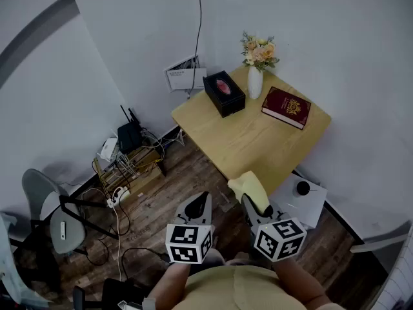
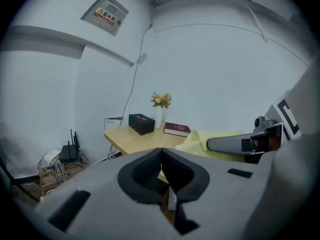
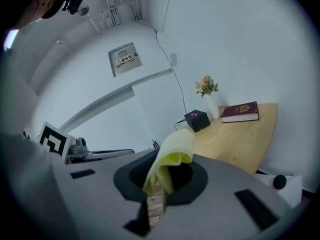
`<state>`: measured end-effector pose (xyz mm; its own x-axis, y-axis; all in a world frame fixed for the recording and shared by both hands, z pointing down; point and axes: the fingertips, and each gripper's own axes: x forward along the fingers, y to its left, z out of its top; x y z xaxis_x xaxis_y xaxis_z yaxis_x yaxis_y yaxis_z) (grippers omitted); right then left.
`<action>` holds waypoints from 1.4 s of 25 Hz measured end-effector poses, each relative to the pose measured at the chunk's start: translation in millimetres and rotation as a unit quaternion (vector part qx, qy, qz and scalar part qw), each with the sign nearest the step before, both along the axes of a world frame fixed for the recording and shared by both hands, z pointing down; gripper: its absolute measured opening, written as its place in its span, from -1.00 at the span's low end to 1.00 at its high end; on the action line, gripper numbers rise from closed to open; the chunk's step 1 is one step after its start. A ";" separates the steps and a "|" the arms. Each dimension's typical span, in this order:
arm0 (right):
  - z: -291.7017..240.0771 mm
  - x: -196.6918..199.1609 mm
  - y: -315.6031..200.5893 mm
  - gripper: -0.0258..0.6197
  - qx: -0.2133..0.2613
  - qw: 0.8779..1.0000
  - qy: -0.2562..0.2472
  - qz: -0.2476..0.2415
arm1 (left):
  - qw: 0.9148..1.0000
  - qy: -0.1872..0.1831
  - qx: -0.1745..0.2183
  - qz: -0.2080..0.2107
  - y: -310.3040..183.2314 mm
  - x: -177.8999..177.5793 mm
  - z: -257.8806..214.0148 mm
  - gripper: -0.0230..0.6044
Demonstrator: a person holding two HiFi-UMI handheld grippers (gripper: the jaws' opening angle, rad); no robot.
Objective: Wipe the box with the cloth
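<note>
**Cloth clamped in the right gripper, box well apart on the bench**

Head view: the square pale-wood bench [image 1: 251, 141] stands at 12 o'clock beyond the left gripper [image 1: 202, 202] and right gripper [image 1: 257, 205]. Its near corner is just ahead of them, white walls close in on its far edges, and plank floor [image 1: 161, 199] lies open toward 9 o'clock. The matte black oblong box [image 1: 224, 93], something pink showing in its top slot, sits by the bench's 11 o'clock edge. A white vase [image 1: 255, 81] of flowers and a dark red book [image 1: 286, 107] lie to its 3 o'clock.
Left gripper view: the jaws are clenched together on nothing, and the box [image 2: 141, 123] is far off at 12 o'clock.
Right gripper view: the jaws grasp the soft, folded yellow cloth [image 3: 172, 151], which flops toward 1 o'clock. The box [image 3: 197, 120] is beyond it on the bench, well apart from the cloth.
</note>
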<state>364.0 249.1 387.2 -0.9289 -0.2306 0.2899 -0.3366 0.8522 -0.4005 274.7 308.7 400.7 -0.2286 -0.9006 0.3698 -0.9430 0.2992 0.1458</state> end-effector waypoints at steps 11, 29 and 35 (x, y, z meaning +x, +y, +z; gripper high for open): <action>1.9 -3.3 1.7 -0.81 -0.010 1.000 -0.010 -0.009 | 1.000 -0.005 -0.001 0.001 -0.7 0.3 0.3 -0.86; 7.7 -113.6 8.8 -0.81 -0.011 1.000 0.003 -0.025 | 1.000 -0.007 -0.020 -0.001 17.1 -95.5 7.6 -0.86; 14.7 -159.3 20.5 -0.81 -0.015 0.999 0.010 -0.036 | 1.000 0.001 -0.022 -0.013 32.6 -140.4 14.5 -0.86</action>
<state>204.7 269.6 401.8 -0.9364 -0.1540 0.3152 -0.2832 0.8622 -0.4201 134.4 341.2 415.2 -0.2508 -0.8769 0.4101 -0.9348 0.3295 0.1329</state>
